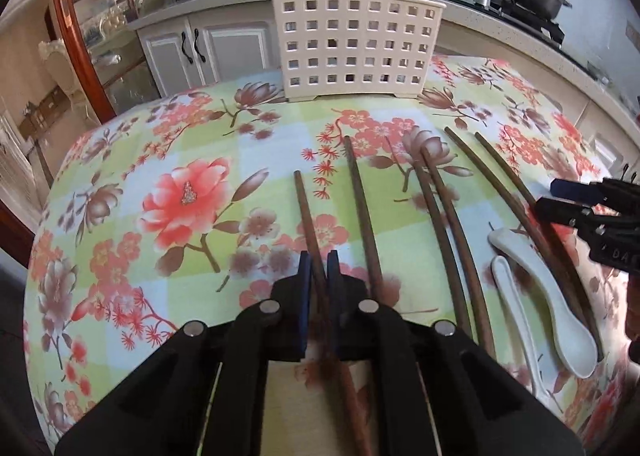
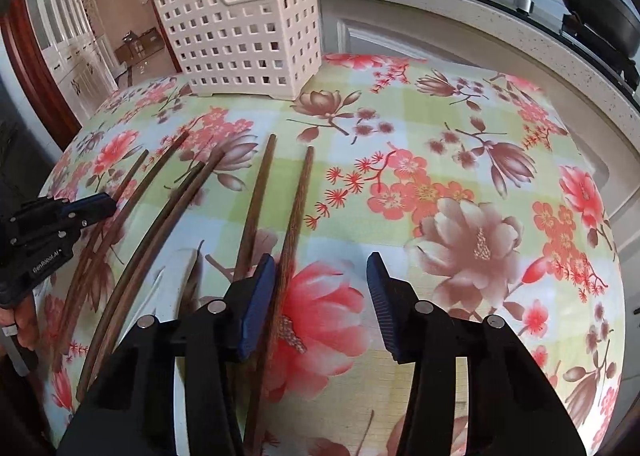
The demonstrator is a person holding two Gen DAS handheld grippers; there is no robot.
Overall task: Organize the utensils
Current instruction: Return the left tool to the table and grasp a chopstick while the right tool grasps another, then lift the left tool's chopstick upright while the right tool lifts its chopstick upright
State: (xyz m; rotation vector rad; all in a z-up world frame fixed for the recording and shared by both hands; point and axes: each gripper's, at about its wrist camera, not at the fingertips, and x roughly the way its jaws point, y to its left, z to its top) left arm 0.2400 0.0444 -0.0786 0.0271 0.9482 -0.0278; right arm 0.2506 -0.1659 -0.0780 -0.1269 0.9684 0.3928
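Down on the flowered bench (image 1: 192, 144), the leftmost chopstick (image 1: 306, 208) lay clenched between the left tool (image 1: 318, 268) pads. Meanwhile the right tool (image 2: 322, 276) stood released, straddling the rightmost chopstick (image 2: 298, 200), which touched its left pad; the perforated holder (image 1: 352, 24) stood behind.

My left gripper (image 1: 319, 276) is matte black plastic, with two blue ribbed pads (image 1: 305, 296) at the tips and round silver pins on the linkage arms behind them. My right gripper (image 2: 322, 296) is built the same: black arms, blue grooved pads (image 2: 380, 296), silver pivot pins. Seen from the right gripper, the left one's side carries small silver screws and white lettering. A finger just below that lettering wears a ring (image 2: 10, 330).
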